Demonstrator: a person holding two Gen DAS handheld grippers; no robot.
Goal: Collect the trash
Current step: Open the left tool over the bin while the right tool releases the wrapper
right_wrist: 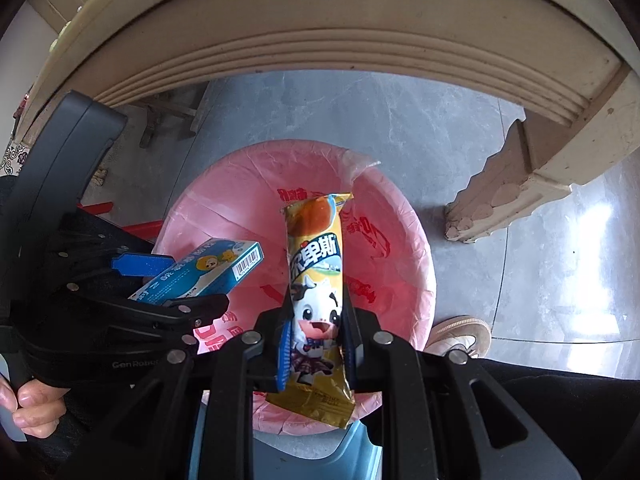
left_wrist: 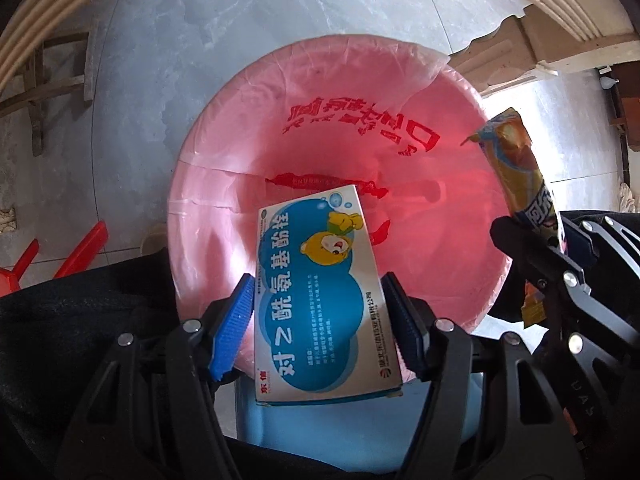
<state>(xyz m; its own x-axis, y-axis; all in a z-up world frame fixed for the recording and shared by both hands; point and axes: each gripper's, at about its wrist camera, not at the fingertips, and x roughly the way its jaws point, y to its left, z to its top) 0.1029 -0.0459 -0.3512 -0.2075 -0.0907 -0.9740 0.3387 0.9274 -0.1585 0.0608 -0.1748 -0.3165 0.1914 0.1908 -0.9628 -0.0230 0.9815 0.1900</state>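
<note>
My left gripper is shut on a blue and white medicine box with a cartoon bear, held over the open mouth of a bin lined with a pink bag. The box also shows in the right wrist view. My right gripper is shut on a yellow snack wrapper with a cartoon cow, held upright above the same pink bag. The wrapper shows at the right edge of the left wrist view.
The bin body is light blue and stands on a grey tiled floor. A cream carved table edge and its leg stand beyond the bin. A red stool is at the left. A shoe is beside the bin.
</note>
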